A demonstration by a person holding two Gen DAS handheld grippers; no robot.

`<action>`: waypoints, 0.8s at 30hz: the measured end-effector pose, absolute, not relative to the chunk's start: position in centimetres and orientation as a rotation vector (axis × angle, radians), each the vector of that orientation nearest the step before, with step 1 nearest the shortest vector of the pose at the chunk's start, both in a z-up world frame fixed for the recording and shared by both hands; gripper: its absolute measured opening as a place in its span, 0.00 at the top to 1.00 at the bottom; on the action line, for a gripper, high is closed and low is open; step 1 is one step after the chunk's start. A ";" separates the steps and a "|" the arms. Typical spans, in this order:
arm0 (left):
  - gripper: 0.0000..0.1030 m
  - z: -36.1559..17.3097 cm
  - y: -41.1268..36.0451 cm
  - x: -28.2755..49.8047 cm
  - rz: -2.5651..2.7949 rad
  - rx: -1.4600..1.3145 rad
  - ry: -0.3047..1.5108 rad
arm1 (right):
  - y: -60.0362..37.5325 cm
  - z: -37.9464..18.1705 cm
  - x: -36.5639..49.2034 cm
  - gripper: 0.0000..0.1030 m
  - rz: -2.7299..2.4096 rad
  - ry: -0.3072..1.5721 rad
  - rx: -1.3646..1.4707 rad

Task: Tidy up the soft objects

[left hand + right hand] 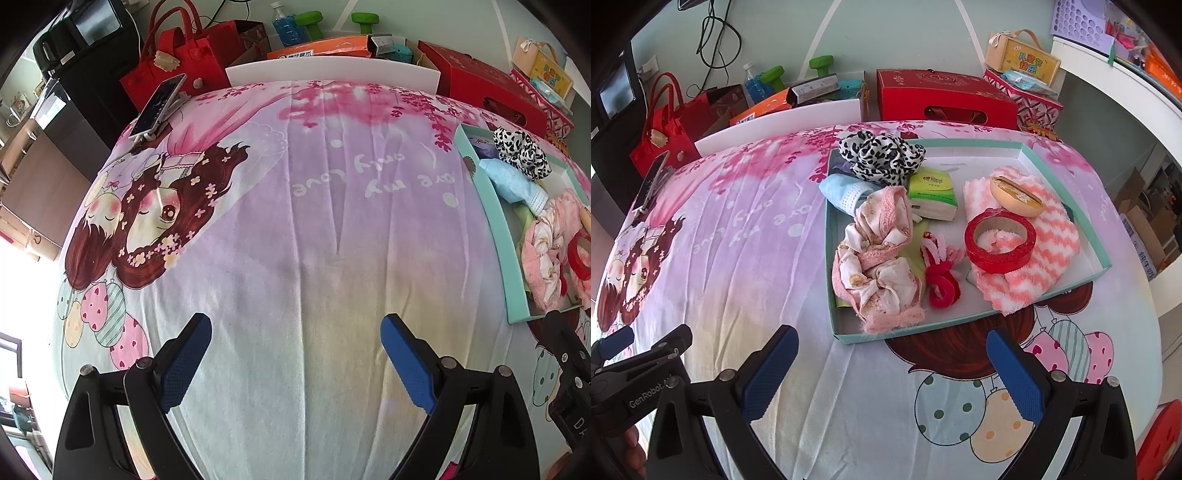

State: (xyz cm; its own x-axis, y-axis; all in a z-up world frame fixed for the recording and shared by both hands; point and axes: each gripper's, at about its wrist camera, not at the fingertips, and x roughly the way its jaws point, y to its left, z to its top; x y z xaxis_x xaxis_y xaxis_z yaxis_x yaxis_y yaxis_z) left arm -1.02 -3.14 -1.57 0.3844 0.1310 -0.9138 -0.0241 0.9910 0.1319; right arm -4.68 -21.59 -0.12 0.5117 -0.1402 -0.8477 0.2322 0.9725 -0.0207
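Note:
A shallow teal-edged box (1067, 286) lies on the cartoon bedsheet (738, 258) and holds soft things: a black-and-white spotted cloth (882, 157), a light blue cloth (840, 194), a crumpled pink floral cloth (877, 254), a pink-and-white fuzzy towel (1034, 266), a red tape roll (999, 240), red hair ties (942, 284), a green tissue pack (932, 195) and an oval case (1015, 195). My right gripper (892, 369) is open and empty just in front of the box. My left gripper (295, 362) is open and empty over bare sheet, left of the box (502, 251).
A phone on a stand (157, 107) sits at the sheet's far left corner. A white board (332, 72), red bags (184, 55), red boxes (945, 98), a blue bottle (288, 26) and green dumbbells (365, 18) crowd the far edge. A white shelf (1126, 85) stands at right.

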 end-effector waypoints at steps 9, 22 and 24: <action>0.10 -1.9 -3.8 -0.9 0.086 0.120 1.186 | -21.9 -0.5 -4.6 0.00 -0.225 1.019 0.105; 0.10 -2.6 -4.8 -0.7 0.065 0.146 1.212 | -22.2 -0.9 -4.3 0.00 -0.233 1.035 0.097; 0.10 -2.7 -4.9 -0.7 0.062 0.149 1.215 | -22.2 -1.1 -4.3 0.00 -0.236 1.038 0.095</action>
State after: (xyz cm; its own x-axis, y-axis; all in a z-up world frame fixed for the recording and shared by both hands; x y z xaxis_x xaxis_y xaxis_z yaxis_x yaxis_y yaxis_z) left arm -0.69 -4.86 -2.67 0.3481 0.1278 -0.9287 0.0319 0.9885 0.1479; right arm -4.31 -22.22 -1.07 0.4857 -0.1488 -0.8614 0.2379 0.9707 -0.0335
